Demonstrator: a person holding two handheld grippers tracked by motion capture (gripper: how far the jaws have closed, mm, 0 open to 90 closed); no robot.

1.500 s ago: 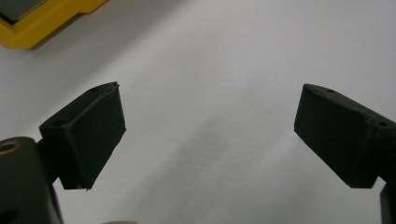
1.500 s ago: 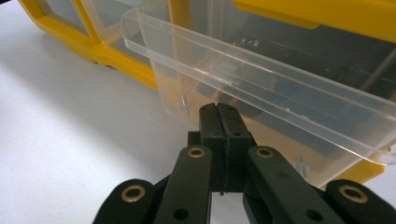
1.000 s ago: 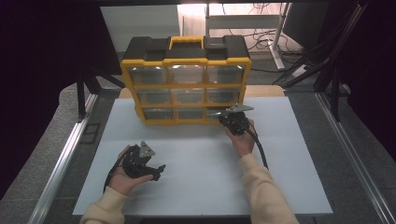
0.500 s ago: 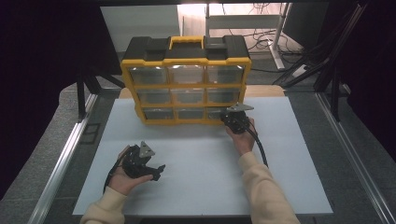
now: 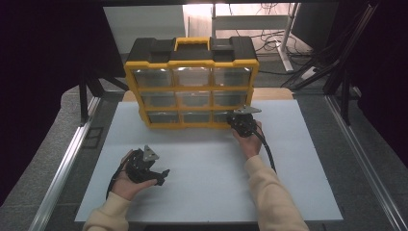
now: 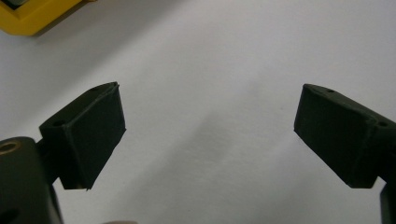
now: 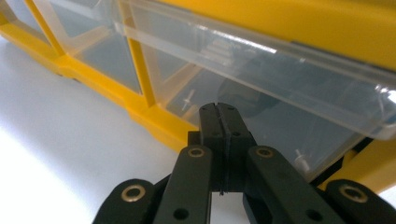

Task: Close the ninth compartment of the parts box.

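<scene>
Our right hand-held gripper [image 5: 239, 121] sits at the organizer's [image 5: 192, 83] bottom row, at about 4 o'clock on its front face. In the right gripper view its jaws are clenched together with nothing between them, tips [image 7: 219, 122] against or just short of the clear front of the bottom right drawer [image 7: 261, 109]; we cannot tell which. That drawer looks slightly out from the yellow frame at its right end. The organizer stands upright at 12 o'clock on the tabletop [image 5: 207, 168]. Our left hand-held gripper [image 5: 153, 175] rests at 7 o'clock, well apart from it, jaws spread wide and released over bare white surface [image 6: 205, 93].

What worries us: clenched tips have little purchase on smooth plastic, so a push could slide off the drawer front or skate onto the yellow rail. If we press off-centre, the drawer may jam crooked. A firm shove could also scoot or tip the whole organizer back, since our left hand is not bracing it. Small parts inside, which look like screws, could rattle around.

The tabletop is matte white, bare apart from the organizer. Around it run metal rails, grey floor, dark curtains at 9 and 3 o'clock, and cables and desk legs beyond at 12 o'clock.
</scene>
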